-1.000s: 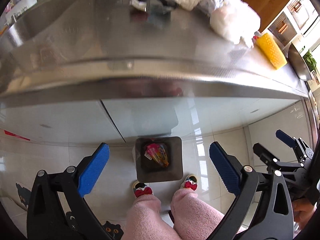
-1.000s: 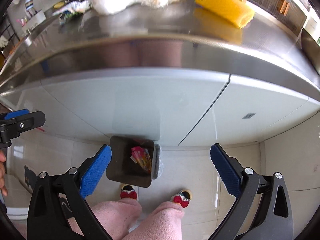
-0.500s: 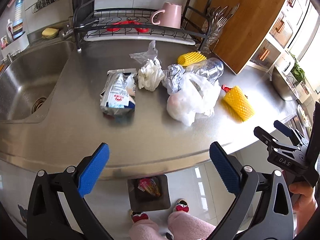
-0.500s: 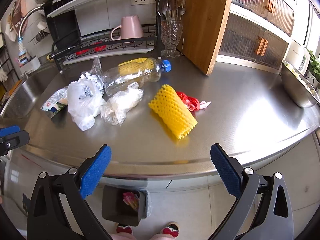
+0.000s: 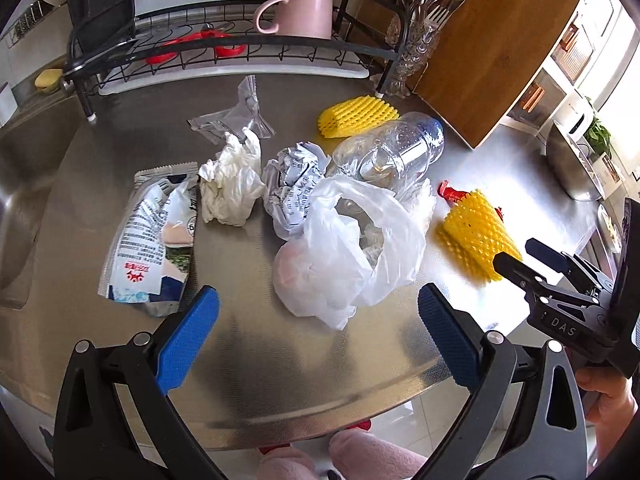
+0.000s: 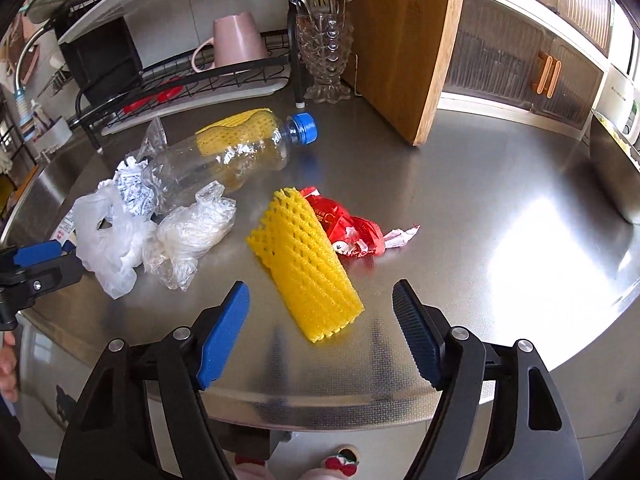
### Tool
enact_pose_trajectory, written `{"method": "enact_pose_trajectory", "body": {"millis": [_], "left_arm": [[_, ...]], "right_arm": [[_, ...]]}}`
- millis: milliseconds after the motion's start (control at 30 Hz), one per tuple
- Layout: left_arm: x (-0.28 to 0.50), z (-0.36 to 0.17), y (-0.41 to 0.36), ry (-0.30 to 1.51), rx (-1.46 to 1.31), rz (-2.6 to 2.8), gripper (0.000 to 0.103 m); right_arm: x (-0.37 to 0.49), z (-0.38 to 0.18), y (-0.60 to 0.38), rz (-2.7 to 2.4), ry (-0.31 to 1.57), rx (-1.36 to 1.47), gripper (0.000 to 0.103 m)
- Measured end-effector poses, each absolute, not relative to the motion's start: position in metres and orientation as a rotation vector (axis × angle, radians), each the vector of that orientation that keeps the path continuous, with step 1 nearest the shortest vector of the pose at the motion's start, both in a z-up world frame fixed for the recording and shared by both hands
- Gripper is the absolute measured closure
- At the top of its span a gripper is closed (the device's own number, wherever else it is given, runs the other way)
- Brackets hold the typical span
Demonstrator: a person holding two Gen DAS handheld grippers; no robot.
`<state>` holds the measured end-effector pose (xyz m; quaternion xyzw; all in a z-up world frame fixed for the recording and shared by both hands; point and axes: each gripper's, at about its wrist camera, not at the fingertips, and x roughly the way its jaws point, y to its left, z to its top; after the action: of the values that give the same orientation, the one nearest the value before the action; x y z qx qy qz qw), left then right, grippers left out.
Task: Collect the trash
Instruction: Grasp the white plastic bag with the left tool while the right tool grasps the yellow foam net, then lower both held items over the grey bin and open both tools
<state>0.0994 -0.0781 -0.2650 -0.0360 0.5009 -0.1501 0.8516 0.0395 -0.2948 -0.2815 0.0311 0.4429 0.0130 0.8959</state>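
While both grippers hang over the steel bench [image 6: 500,184] with fingers spread wide and empty, the right gripper [image 6: 320,332] lines up on the yellow foam net sleeve [image 6: 306,266] and the left gripper [image 5: 316,340] faces the crumpled white plastic bag [image 5: 344,252], seemingly ready to pinch trash.

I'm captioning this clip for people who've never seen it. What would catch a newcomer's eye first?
The heap of trash mid-counter: a white bag in front of a clear bottle with a blue cap. Next, the bright yellow foam net lying against a red wrapper, straight ahead of the open right claw. Behind, a pink mug sits upside down on the dish rack.
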Motion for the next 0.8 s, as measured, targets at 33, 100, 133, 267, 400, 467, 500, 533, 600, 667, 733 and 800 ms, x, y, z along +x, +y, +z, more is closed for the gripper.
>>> {"method": "enact_pose_trajectory", "body": {"millis": [33,100,133,267,400,467,500,533,600,667,733,800], "left_arm": [[0.103,-0.268,-0.081,1.058,-0.074,-0.323,0.011],[0.108,-0.273,-0.086,1.067,-0.061,-0.337,0.018],[0.111,-0.275,-0.088,1.073,-0.059,-0.345,0.022],[0.115,-0.281,-0.092,1.091,-0.053,-0.358,0.051],[0.113,-0.28,-0.09,1.097,-0.044,-0.356,0.069],[0.111,-0.281,-0.088,1.097,-0.036,-0.345,0.081],[0.109,-0.28,-0.087,1.093,-0.035,-0.337,0.083],[0.107,-0.279,-0.084,1.088,-0.039,-0.331,0.086],[0.103,-0.275,-0.081,1.079,-0.039,-0.319,0.088],[0.096,-0.268,-0.078,1.06,-0.031,-0.314,0.09],[0.088,-0.26,-0.075,1.042,-0.025,-0.311,0.09],[0.08,-0.252,-0.071,1.03,-0.026,-0.309,0.09]], "right_arm": [[0.041,-0.283,-0.297,0.031,0.922,0.071,0.03],[0.045,-0.286,-0.299,0.045,0.932,0.085,0.037],[0.046,-0.288,-0.3,0.054,0.94,0.09,0.038],[0.052,-0.296,-0.295,0.096,0.969,0.092,0.064],[0.05,-0.297,-0.287,0.128,0.969,0.061,0.081],[0.048,-0.297,-0.285,0.132,0.961,0.045,0.086],[0.047,-0.296,-0.284,0.134,0.955,0.041,0.087],[0.046,-0.295,-0.283,0.138,0.95,0.046,0.088],[0.044,-0.291,-0.283,0.152,0.94,0.062,0.088],[0.04,-0.286,-0.279,0.158,0.923,0.057,0.088],[0.035,-0.281,-0.275,0.166,0.913,0.05,0.088],[0.03,-0.276,-0.272,0.175,0.903,0.055,0.088]]}}
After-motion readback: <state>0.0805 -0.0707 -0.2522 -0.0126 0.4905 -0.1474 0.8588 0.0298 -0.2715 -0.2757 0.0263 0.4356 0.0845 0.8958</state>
